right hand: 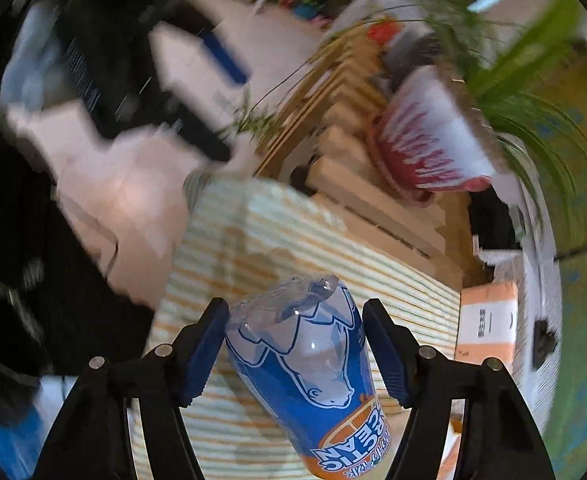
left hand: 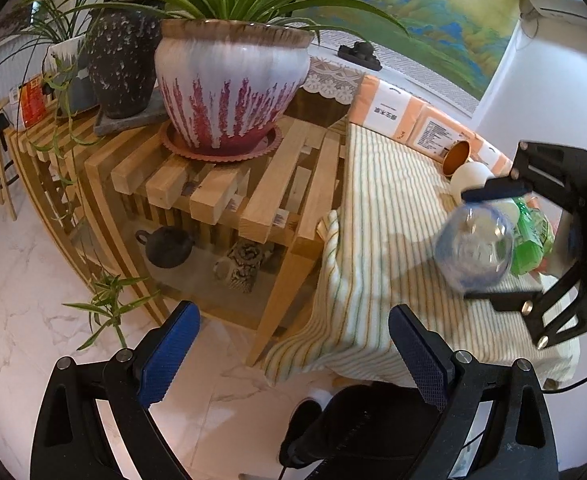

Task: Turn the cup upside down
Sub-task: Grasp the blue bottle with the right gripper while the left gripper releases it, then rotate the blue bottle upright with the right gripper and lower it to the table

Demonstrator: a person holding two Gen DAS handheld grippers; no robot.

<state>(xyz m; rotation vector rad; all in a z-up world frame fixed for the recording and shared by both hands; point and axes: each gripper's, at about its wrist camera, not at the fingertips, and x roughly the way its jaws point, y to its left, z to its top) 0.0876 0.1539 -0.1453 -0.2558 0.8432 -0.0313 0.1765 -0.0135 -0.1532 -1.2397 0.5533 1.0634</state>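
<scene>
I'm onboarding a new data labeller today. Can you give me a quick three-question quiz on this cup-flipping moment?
1. True or false: the left gripper is holding the cup.
2. What covers the table? A) striped cloth B) bare wood C) newspaper
3. Fill in: on the wooden rack beside the table stands a white-and-red ____ with a plant.

Key: 1. False; its jaws are open and empty, and the right gripper holds the cup. 2. A, the striped cloth. 3. Flowerpot.

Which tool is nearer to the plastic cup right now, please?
Right. The right tool grips the plastic cup between its fingers above the striped cloth; the left tool hangs open, off the table's edge.
</scene>
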